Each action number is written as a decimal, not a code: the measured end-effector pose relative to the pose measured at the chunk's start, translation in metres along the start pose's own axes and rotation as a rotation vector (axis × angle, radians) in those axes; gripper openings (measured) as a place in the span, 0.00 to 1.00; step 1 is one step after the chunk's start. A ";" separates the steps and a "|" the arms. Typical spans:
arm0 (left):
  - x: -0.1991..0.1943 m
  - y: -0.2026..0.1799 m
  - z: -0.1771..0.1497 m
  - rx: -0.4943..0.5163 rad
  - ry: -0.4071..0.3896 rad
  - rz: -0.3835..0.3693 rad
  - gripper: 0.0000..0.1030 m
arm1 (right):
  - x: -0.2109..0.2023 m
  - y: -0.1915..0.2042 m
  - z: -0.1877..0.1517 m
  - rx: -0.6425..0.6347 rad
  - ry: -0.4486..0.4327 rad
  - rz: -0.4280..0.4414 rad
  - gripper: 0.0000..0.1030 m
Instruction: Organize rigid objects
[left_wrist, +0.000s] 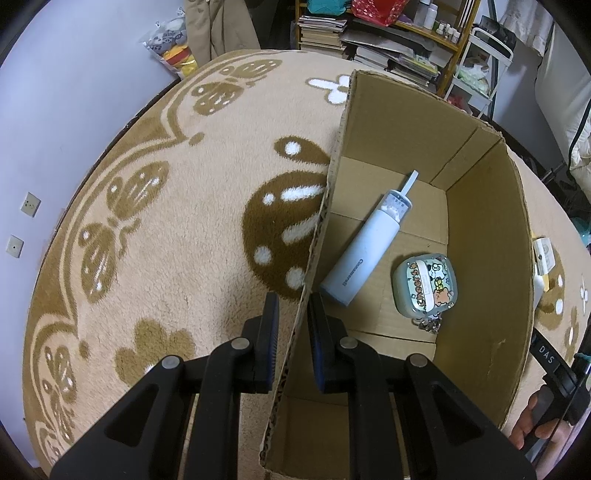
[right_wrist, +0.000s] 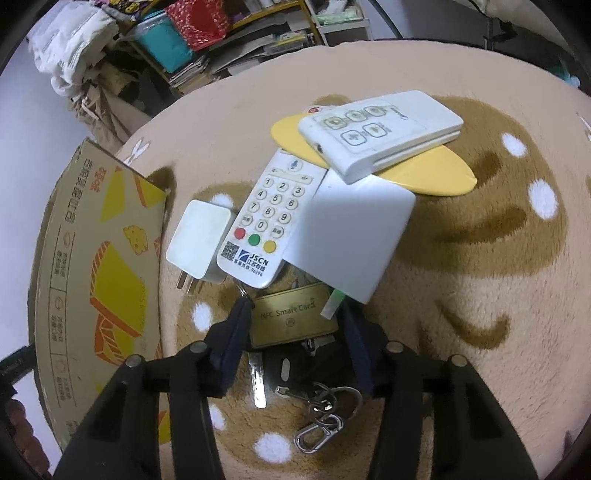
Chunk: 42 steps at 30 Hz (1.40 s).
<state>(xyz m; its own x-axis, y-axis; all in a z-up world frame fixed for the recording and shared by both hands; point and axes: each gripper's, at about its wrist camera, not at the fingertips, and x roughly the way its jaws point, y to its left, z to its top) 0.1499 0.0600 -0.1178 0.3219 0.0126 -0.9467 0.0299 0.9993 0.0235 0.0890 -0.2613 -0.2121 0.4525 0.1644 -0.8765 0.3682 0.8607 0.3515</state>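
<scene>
My left gripper (left_wrist: 295, 317) is shut on the near wall of an open cardboard box (left_wrist: 480, 221), one finger outside and one inside. In the box lie a pale blue tube-shaped device (left_wrist: 364, 251) and a small cartoon-printed case (left_wrist: 424, 286). In the right wrist view my right gripper (right_wrist: 294, 308) straddles a gold NFC card (right_wrist: 291, 321), its pads against the card's two side edges. Beyond the card, a numbered remote (right_wrist: 271, 214), a white plug adapter (right_wrist: 197, 240), a flat white box (right_wrist: 351, 236) and a white remote (right_wrist: 380, 129) on a yellow oval (right_wrist: 436, 177) lie piled together.
Everything rests on a beige rug (left_wrist: 166, 240) with brown patterns. Keys on a ring with a carabiner (right_wrist: 321, 417) lie under the right gripper. The box's printed outer side (right_wrist: 92, 277) stands left of the pile. Cluttered shelves (left_wrist: 388, 37) line the back. A hand (left_wrist: 532, 428) shows at the lower right.
</scene>
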 end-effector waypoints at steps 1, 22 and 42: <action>0.000 0.000 0.000 0.004 -0.001 0.005 0.14 | 0.000 0.001 -0.001 -0.006 -0.001 -0.006 0.60; 0.005 0.002 -0.002 -0.007 0.019 -0.005 0.15 | 0.000 0.023 -0.007 -0.129 -0.027 -0.109 0.53; 0.002 -0.001 -0.002 0.001 0.017 0.000 0.15 | -0.041 0.036 -0.016 -0.112 -0.084 0.036 0.53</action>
<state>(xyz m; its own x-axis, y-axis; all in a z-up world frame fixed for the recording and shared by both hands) 0.1486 0.0589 -0.1208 0.3061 0.0135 -0.9519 0.0310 0.9992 0.0241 0.0711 -0.2294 -0.1689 0.5322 0.1596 -0.8314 0.2596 0.9040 0.3397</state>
